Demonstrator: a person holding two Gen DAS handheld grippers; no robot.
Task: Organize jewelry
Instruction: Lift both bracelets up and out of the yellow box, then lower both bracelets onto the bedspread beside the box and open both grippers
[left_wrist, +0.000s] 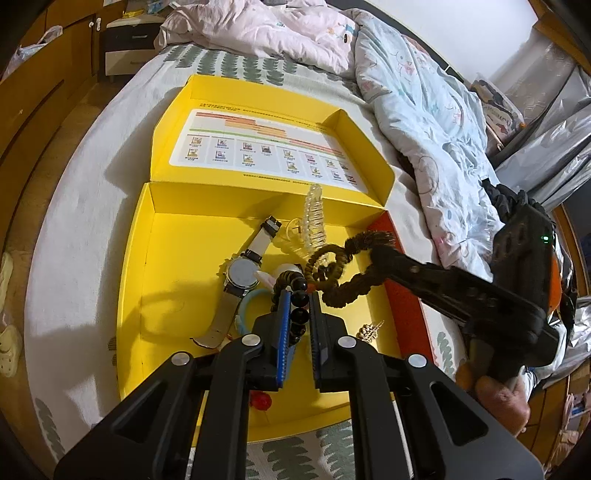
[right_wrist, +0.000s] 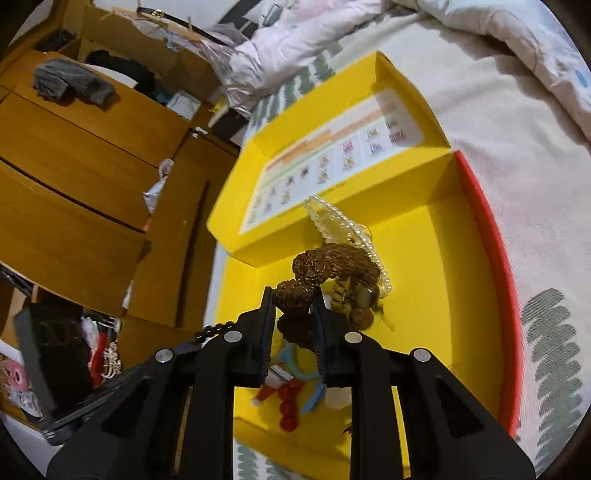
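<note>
Brown bracelet (right_wrist: 295, 306) between right gripper (right_wrist: 293, 317) fingers, seemingly clamped.

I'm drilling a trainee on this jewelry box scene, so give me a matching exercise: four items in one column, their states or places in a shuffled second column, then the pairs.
Items:
1. dark bead bracelet
2. brown knobbly seed strand
3. wristwatch
4. clear bead strand

States or places:
A. lying on the box floor, strap stretched out
B. pinched in the left claw
C. leaning against the yellow box back wall
D. pinched in the right claw

Pairs: 1-B, 2-D, 3-A, 4-C
</note>
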